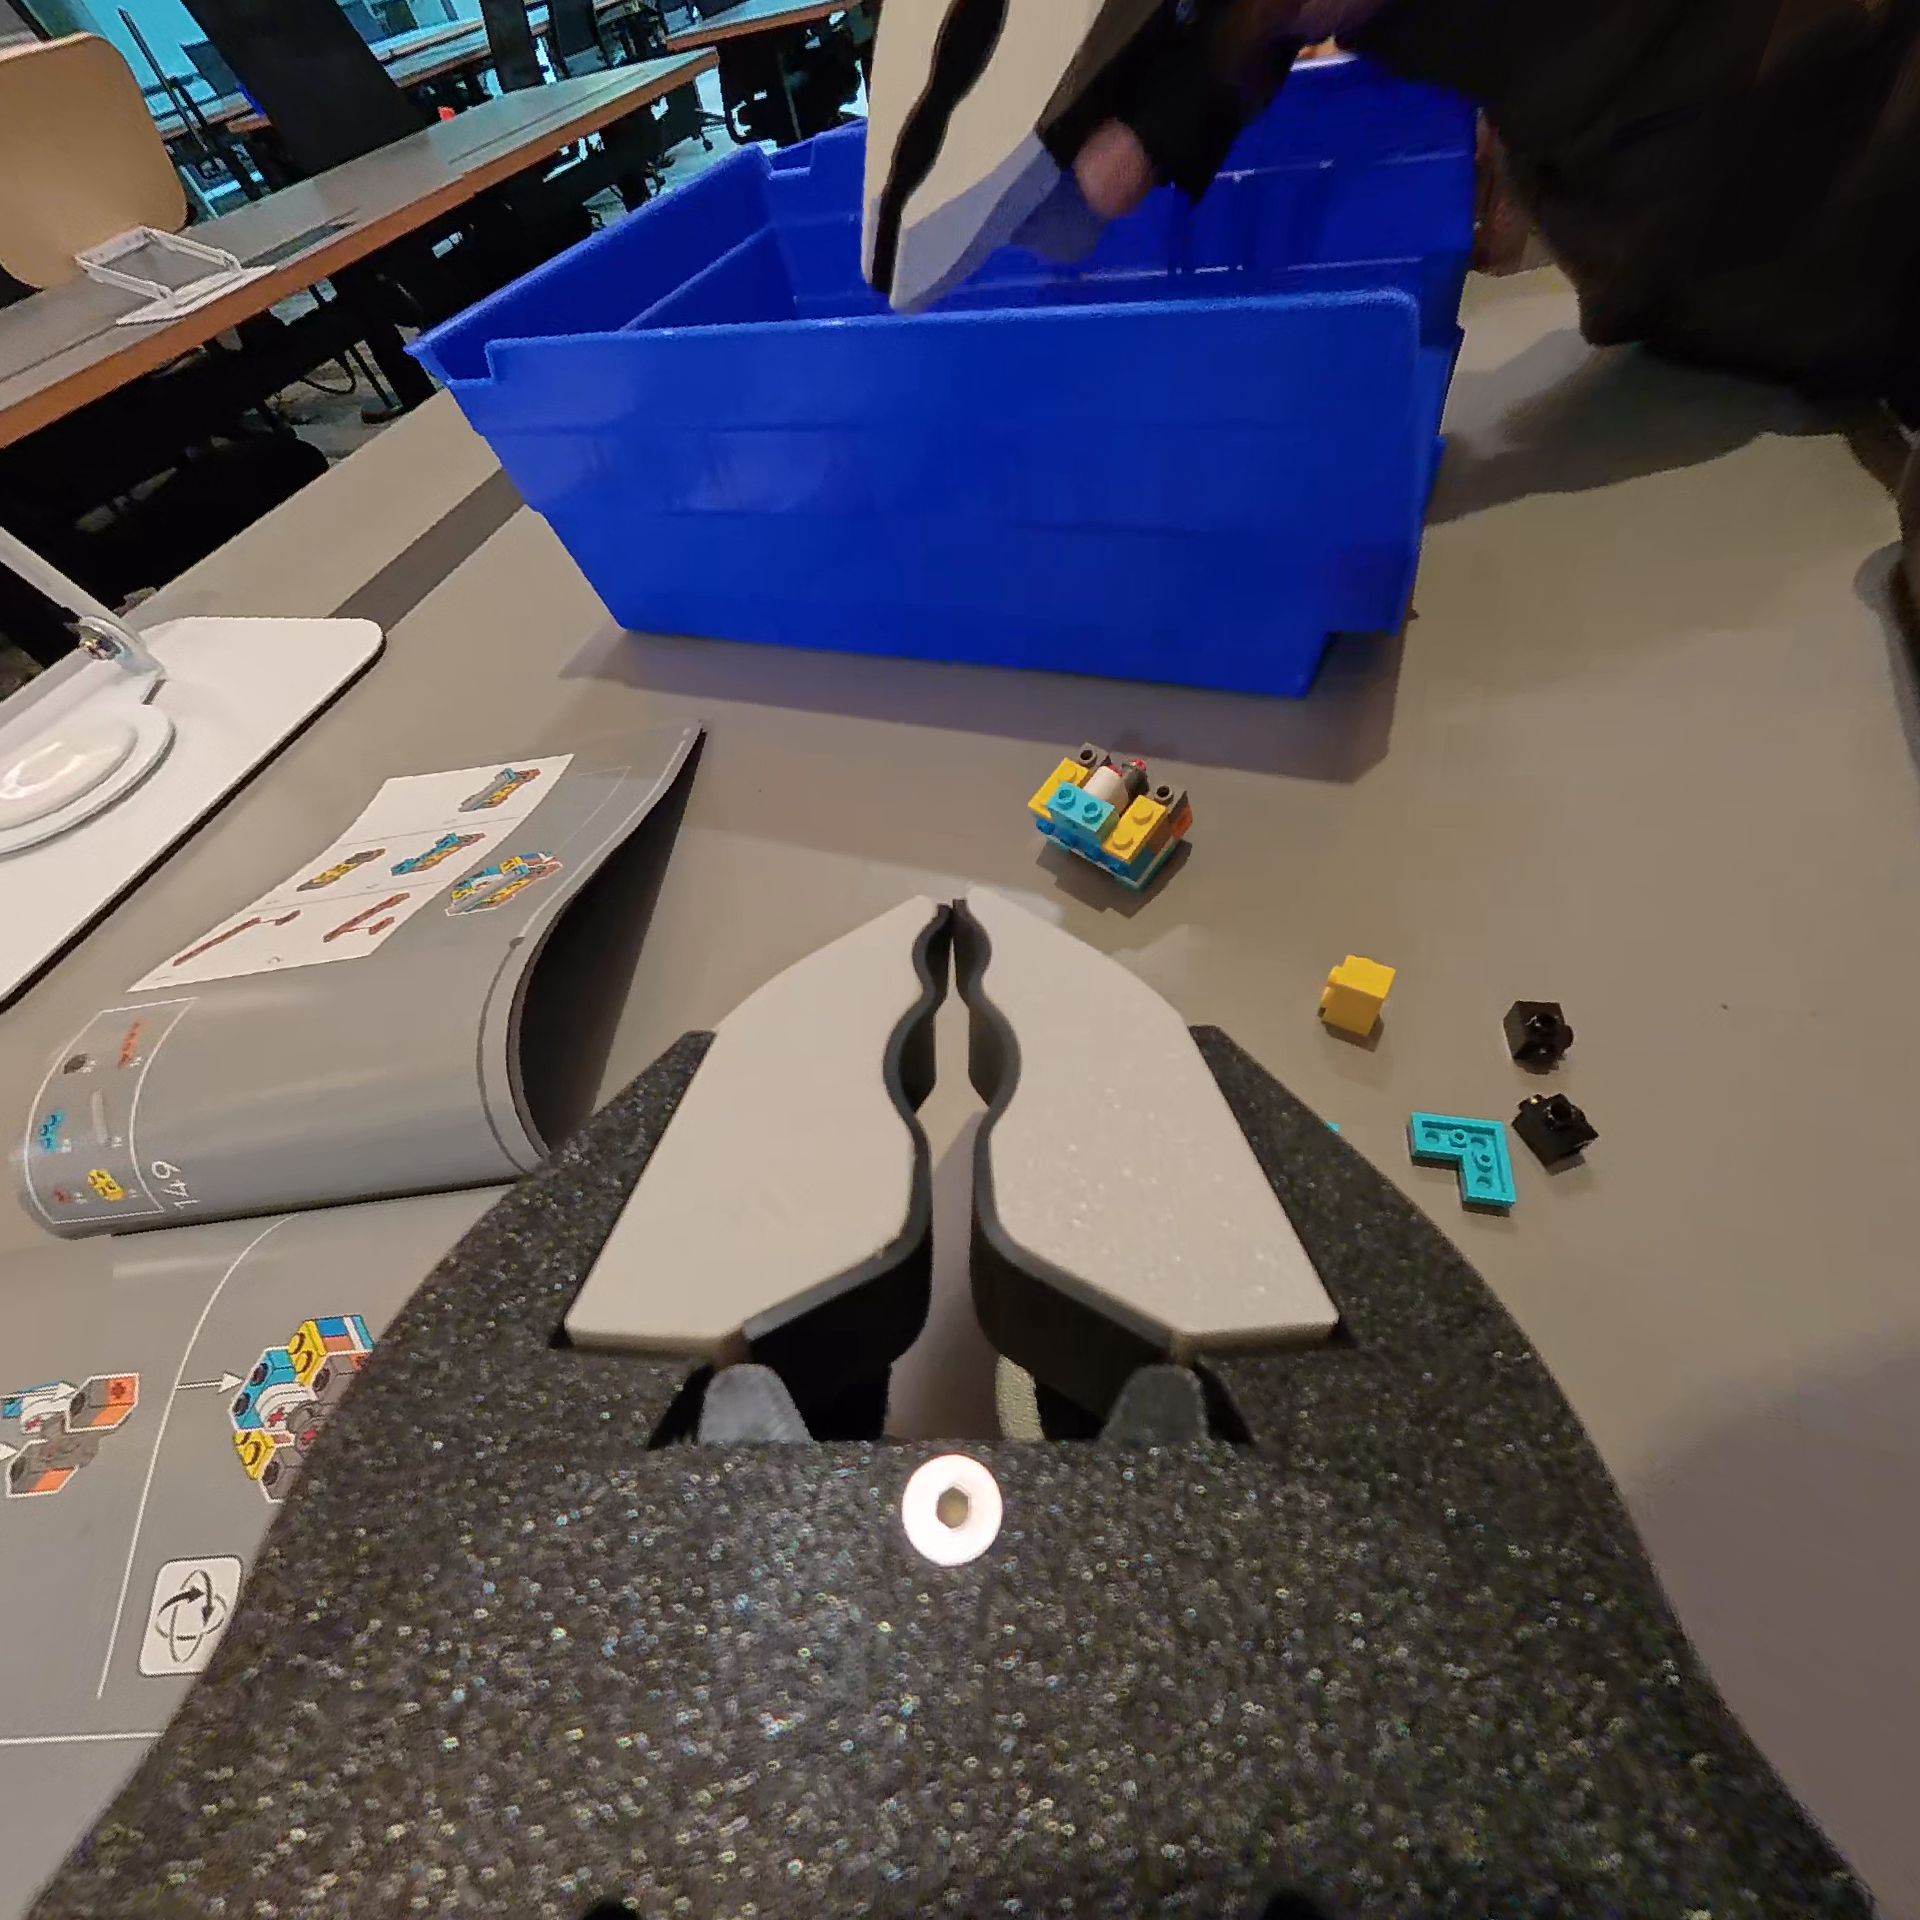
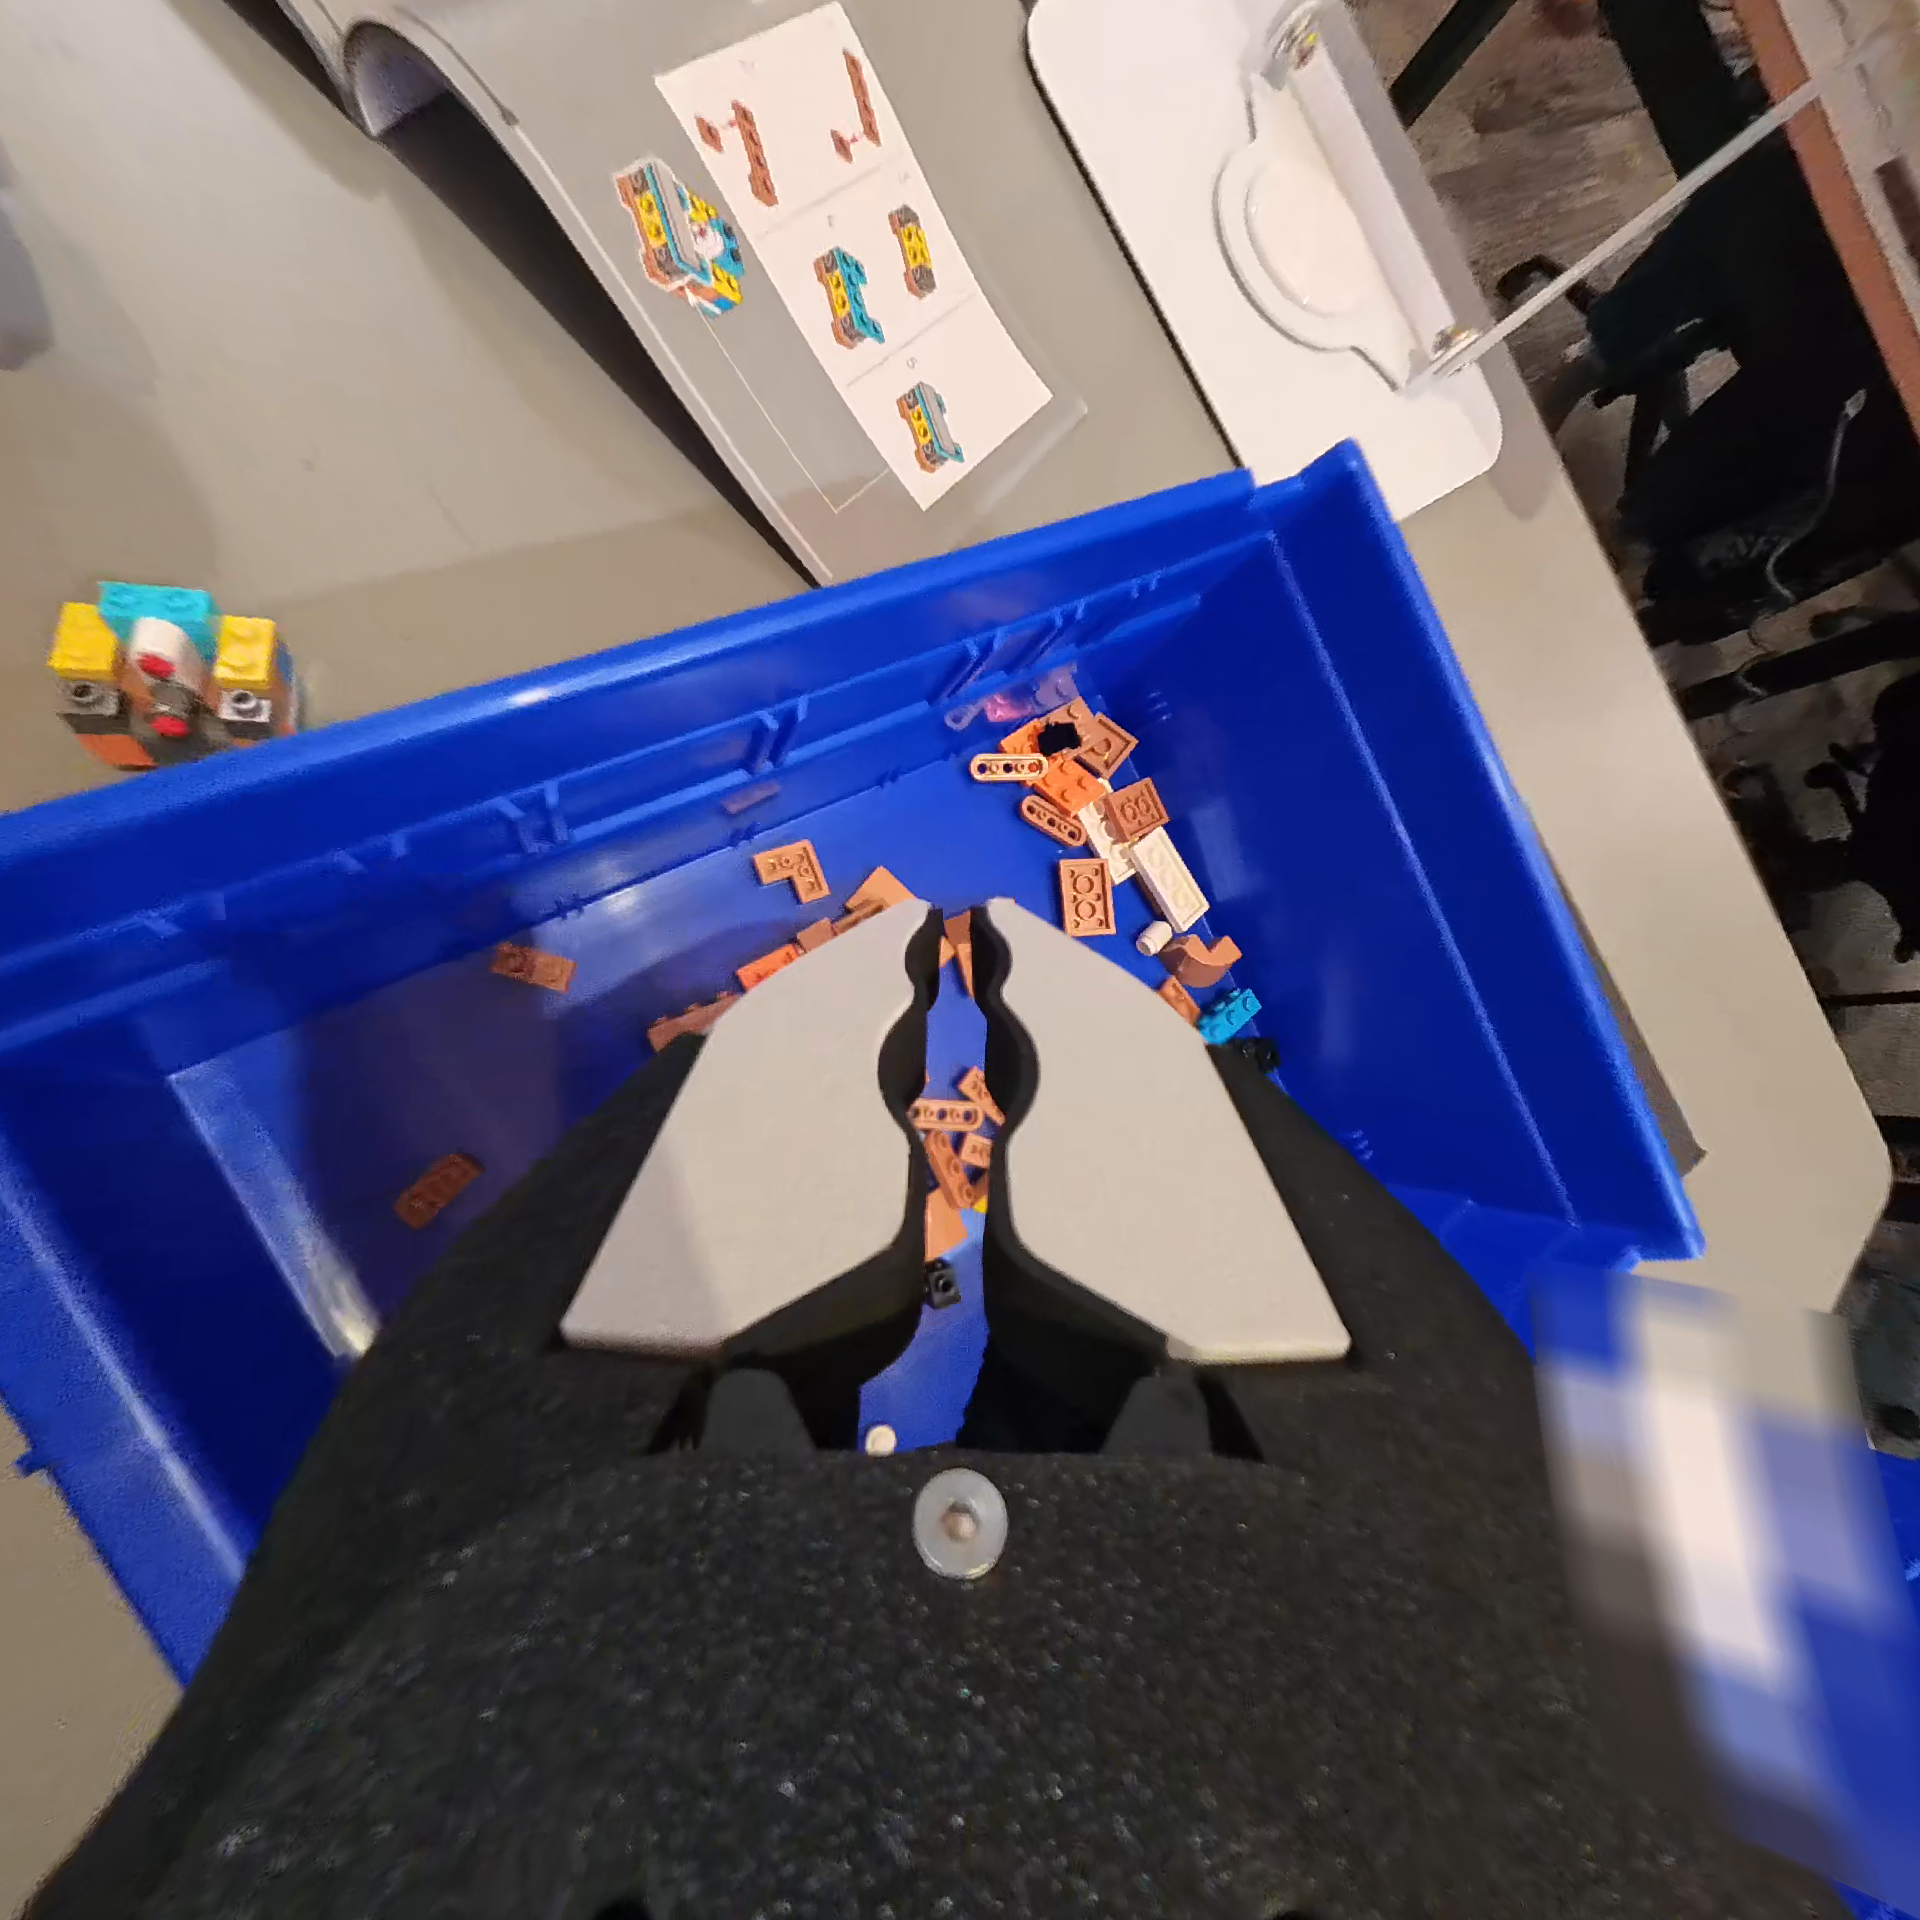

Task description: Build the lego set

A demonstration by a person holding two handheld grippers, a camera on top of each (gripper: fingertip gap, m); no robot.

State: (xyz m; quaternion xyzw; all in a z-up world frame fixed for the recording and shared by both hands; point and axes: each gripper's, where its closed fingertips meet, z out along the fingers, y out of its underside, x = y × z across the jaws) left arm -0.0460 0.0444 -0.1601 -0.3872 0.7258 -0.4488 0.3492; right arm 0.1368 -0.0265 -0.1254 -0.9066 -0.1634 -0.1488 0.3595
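A white rounded-corner stand base (image 1: 208, 727) with a clear acrylic arm (image 2: 1621, 218) sits at the grey table's (image 1: 1558, 727) edge; brown-edged desks (image 1: 343, 208) stand beyond.

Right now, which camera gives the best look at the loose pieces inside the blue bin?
The right wrist view: it looks down into the blue bin at the scattered brown pieces. The left wrist view shows only the bin's outer wall, hiding its contents.
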